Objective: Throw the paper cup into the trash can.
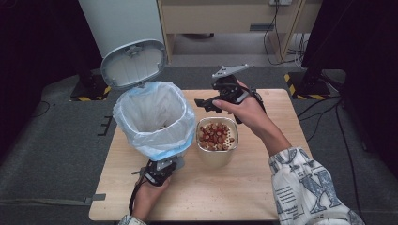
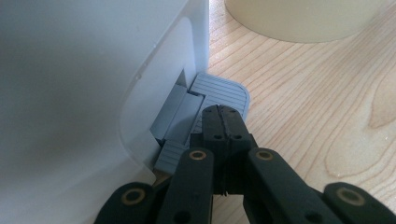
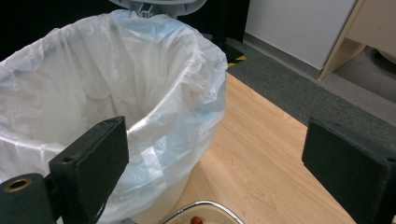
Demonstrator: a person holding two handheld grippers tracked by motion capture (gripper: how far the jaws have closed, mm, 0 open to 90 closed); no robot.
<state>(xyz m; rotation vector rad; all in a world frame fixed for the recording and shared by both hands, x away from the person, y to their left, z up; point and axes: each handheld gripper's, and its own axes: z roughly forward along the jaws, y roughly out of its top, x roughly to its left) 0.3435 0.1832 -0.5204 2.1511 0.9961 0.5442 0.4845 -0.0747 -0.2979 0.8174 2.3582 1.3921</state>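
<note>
A white pedal bin [image 1: 141,133] lined with a clear bag stands on the left of the wooden table [image 1: 244,187], its lid [image 1: 133,63] swung up. My left gripper [image 1: 159,172] is at the bin's base. Its jaws are shut, and my left gripper [image 2: 224,116] rests its tip on the grey ribbed pedal [image 2: 224,88]. To the right of the bin stands a cream bowl [image 1: 216,157] with small red-brown pieces [image 1: 216,134] in it. My right gripper [image 1: 206,104] hovers just beyond the bowl, pointing at the bin. In its own view my right gripper [image 3: 222,158] stands open and empty, facing the bag liner [image 3: 116,84].
The bowl's rim [image 3: 205,206] shows at the bottom of the right gripper view, and the bowl's cream wall [image 2: 299,18] at the top of the left gripper view. Beyond the table are grey carpet, a wooden desk [image 1: 225,18], cables [image 1: 277,37] and dark stands.
</note>
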